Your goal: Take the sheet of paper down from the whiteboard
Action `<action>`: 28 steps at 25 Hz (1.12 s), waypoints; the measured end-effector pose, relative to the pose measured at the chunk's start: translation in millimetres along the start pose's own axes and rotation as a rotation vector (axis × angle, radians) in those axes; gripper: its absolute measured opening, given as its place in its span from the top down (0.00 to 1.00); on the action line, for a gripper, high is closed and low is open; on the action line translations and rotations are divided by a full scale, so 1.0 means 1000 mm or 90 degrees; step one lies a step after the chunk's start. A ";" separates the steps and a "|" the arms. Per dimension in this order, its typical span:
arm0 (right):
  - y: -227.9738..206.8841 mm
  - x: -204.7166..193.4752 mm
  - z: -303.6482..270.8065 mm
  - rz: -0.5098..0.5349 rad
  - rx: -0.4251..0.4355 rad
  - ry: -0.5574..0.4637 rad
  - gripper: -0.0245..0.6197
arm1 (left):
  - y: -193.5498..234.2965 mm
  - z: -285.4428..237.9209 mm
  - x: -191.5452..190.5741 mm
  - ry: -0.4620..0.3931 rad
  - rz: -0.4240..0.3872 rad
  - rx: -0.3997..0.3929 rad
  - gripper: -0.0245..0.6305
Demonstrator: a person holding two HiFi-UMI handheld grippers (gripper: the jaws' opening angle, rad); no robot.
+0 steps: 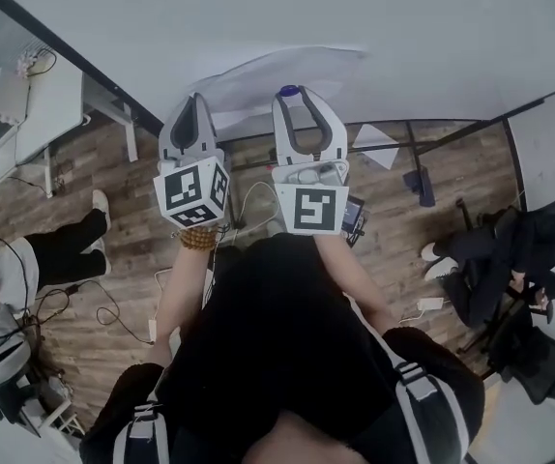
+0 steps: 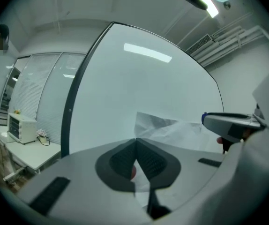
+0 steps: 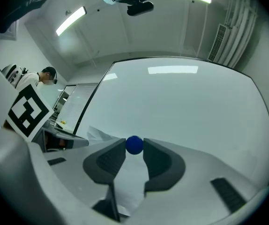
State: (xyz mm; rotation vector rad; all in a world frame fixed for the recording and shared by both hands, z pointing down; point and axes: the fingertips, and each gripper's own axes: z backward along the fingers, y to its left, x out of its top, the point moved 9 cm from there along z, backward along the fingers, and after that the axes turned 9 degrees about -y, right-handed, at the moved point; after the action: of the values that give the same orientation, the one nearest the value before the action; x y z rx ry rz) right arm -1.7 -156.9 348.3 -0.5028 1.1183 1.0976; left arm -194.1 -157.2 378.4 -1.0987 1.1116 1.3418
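Head view: both arms reach up to a whiteboard (image 1: 374, 27), where the sheet of paper (image 1: 302, 69) lies flat, its long axis running left to right. The sheet is straight ahead of both tools. The left hand-held gripper (image 1: 196, 102) is at its left edge and the right hand-held gripper (image 1: 292, 97) nearer its middle.

In the left gripper view, the jaws are closed tip to tip with the sheet's edge pinched between the pads. A small red spot shows there too; I cannot tell what it is.

In the right gripper view, the jaws are narrowly apart and clamp a round blue magnet (image 3: 134, 145) that sits on the sheet against the board.

The next move probably turns on pulling that magnet straight off the board while the left side holds the sheet. No containers are involved.
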 end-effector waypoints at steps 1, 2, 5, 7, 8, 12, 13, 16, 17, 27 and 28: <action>0.001 0.000 0.000 0.001 0.001 -0.002 0.78 | 0.000 0.003 0.000 0.001 -0.001 0.000 0.95; 0.002 0.000 0.000 0.004 0.004 -0.004 0.78 | 0.000 0.006 -0.001 0.003 -0.001 0.000 0.95; 0.008 -0.004 0.001 0.013 0.019 0.007 0.78 | 0.001 0.013 -0.008 0.013 0.002 0.000 0.95; 0.014 -0.008 0.001 0.015 0.031 0.015 0.78 | 0.003 0.018 -0.012 0.020 0.004 0.002 0.95; 0.016 -0.010 0.001 0.012 0.035 0.016 0.78 | 0.004 0.021 -0.015 0.023 0.005 0.003 0.95; 0.022 -0.019 0.006 0.006 0.057 0.030 0.78 | 0.006 0.029 -0.025 0.033 0.009 0.012 0.95; 0.024 -0.021 0.007 0.004 0.062 0.029 0.78 | 0.006 0.031 -0.027 0.036 0.010 0.013 0.95; 0.030 -0.025 0.012 0.020 0.084 0.041 0.78 | 0.009 0.038 -0.031 0.043 0.015 0.018 0.95; 0.032 -0.026 0.013 0.020 0.085 0.045 0.78 | 0.010 0.040 -0.032 0.045 0.016 0.020 0.95; 0.036 -0.034 0.011 -0.019 0.091 0.040 0.78 | 0.015 0.040 -0.033 0.045 0.021 0.031 0.95; 0.036 -0.034 0.011 -0.027 0.088 0.038 0.78 | 0.016 0.039 -0.032 0.043 0.021 0.033 0.95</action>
State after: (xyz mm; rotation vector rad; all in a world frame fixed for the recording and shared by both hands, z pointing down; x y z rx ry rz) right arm -29.2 -148.2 389.8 -0.4509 1.2220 0.9660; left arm -209.3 -123.9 417.1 -1.0986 1.2117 1.3021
